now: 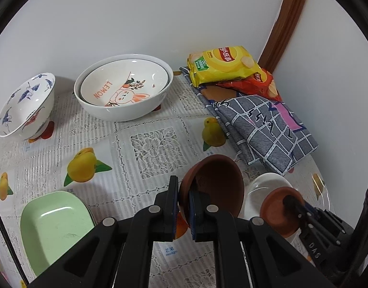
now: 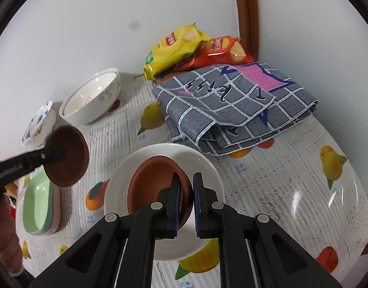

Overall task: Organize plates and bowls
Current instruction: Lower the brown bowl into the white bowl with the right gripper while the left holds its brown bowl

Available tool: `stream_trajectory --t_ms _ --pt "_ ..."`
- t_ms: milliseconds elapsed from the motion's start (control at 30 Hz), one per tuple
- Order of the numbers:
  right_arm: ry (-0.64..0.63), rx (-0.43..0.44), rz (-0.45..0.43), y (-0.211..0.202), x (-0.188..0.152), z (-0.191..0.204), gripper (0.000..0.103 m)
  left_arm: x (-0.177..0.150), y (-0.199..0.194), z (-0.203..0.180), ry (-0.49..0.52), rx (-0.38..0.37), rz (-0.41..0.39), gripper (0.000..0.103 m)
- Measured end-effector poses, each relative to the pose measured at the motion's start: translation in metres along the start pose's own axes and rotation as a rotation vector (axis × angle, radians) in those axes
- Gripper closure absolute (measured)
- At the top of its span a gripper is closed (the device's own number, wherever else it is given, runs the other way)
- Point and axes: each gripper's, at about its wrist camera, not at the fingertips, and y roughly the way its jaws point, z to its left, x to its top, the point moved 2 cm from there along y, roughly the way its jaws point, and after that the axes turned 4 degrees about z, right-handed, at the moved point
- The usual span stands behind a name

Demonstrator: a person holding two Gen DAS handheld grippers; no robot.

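Note:
My left gripper (image 1: 183, 195) is shut on the rim of a brown clay dish (image 1: 214, 182) and holds it tilted above the table; the same dish shows in the right wrist view (image 2: 68, 156). My right gripper (image 2: 186, 189) is shut on the rim of a second brown clay dish (image 2: 155, 184), which lies in a white plate (image 2: 203, 165). That dish (image 1: 277, 210) and plate (image 1: 263, 184) show at lower right in the left wrist view. A LEMON rabbit bowl (image 1: 124, 84) sits nested in a large white bowl (image 1: 116, 110). A blue-patterned bowl (image 1: 25, 105) stands at left.
Green rectangular dishes (image 1: 54, 225) sit stacked at front left. A folded grey checked cloth (image 2: 232, 105) lies at right, with yellow (image 2: 174, 48) and red chip bags (image 2: 220, 52) behind it by the wall. A fruit-print tablecloth (image 1: 148, 144) covers the table.

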Motion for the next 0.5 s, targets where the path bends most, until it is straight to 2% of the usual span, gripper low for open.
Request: stream_trajectory --t_ms 200,500 --pt "-0.029 -0.043 0.025 0.015 -0.004 0.005 0.093 0.000 0.001 0.000 0.002 0.000 0.000 0.095" --pt "-0.044 -0.051 0.056 0.028 -0.008 0.009 0.093 0.000 0.005 0.002 -0.002 -0.003 0.009 0.095"
